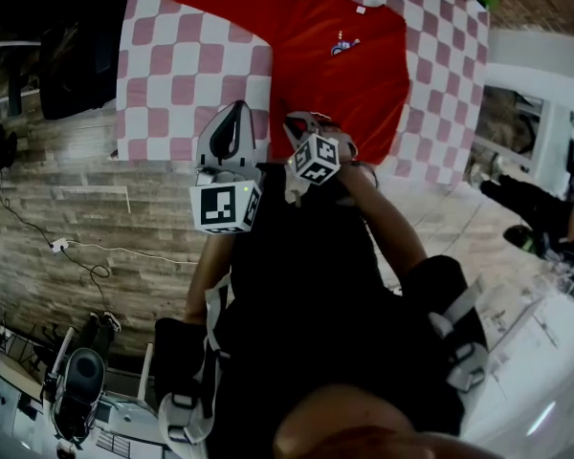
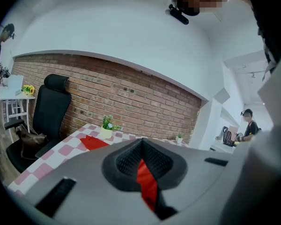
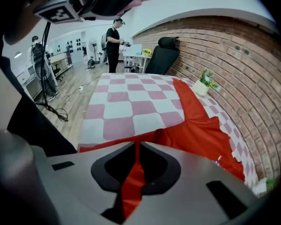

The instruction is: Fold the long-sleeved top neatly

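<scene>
Head view: the left tongs (image 1: pixel 235 113) stand over the bare checked table (image 1: pixel 172 65), just left of the body of the top (image 1: pixel 349 75). The left gripper view shows them pressed together on a narrow strip of red cloth. Which part of the garment that strip is cannot be told.

The right tongs (image 1: pixel 301 122) point steeply down at the near left corner of the body. They too are closed, pinching a fold of the red cloth. They are the nearer of the two to the bulk of the garment.

Position of the top: flat on the table, ahead of both pairs of tongs and mostly ahead and to the right of the right pair. Its long axis runs away from the tongs, hem nearest and neck farthest. One sleeve lies stretched toward the far left, well beyond the left tongs. A second spread sleeve is not seen.

Condition: red, front up, with a small print on the chest and a white label at the neck. The body is fairly smooth, with creases gathering toward the right tongs.

Assessment: folding is at an early stage. The coming move likely turns on carrying the pinched cloth forward along that axis, both hands keeping level.
</scene>
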Demonstrator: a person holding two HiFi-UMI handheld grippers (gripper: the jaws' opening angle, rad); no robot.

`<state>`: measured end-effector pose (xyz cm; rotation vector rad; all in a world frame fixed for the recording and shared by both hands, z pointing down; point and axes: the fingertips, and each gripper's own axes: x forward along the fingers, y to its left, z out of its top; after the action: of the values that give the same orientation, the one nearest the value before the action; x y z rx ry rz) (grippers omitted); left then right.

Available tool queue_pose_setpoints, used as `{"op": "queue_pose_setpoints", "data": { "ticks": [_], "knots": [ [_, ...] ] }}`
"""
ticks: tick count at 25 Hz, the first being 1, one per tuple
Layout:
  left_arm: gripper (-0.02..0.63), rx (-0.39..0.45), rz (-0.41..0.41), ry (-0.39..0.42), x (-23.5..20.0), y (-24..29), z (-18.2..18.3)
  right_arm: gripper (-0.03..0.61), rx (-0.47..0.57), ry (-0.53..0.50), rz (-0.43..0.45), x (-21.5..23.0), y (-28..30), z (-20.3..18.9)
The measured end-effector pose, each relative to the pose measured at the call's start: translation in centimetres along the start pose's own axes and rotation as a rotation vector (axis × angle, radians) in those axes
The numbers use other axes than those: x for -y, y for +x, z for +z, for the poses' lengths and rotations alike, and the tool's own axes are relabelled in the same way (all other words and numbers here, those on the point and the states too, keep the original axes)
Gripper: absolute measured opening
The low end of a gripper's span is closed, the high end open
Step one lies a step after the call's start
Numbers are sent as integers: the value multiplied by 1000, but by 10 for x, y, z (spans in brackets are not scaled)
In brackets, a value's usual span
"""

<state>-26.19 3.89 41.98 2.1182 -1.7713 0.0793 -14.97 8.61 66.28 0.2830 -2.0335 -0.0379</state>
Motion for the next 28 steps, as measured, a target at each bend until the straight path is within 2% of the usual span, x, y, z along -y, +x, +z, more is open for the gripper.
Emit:
{"op": "queue_pose_setpoints", "data": {
  "ticks": [4, 7, 9, 13, 18, 22, 28],
  "knots": [
    [2, -11, -10, -14, 0, -3, -4, 23, 71, 231, -51, 23, -10, 3],
    [2, -7, -16, -7, 2, -6, -5, 23, 56, 329, -100, 45, -8, -8],
    [2, -8, -15, -8, 4, -9, -4, 23, 20, 363, -93, 51, 0, -19],
    [2, -19, 0, -14, 8, -14, -5, 23, -22, 420, -10, 40, 18, -25],
    [2, -25, 29, -22, 11, -22, -10, 23, -29, 421, 30, 28, 27, -25],
    [2, -18, 54, -16, 18, -28, -13, 23, 33, 444, 7, 36, 13, -19],
    [2, 14, 97, -5, 43, -30, -4, 19, 215, 532, -75, 72, -47, -4]
  ]
}}
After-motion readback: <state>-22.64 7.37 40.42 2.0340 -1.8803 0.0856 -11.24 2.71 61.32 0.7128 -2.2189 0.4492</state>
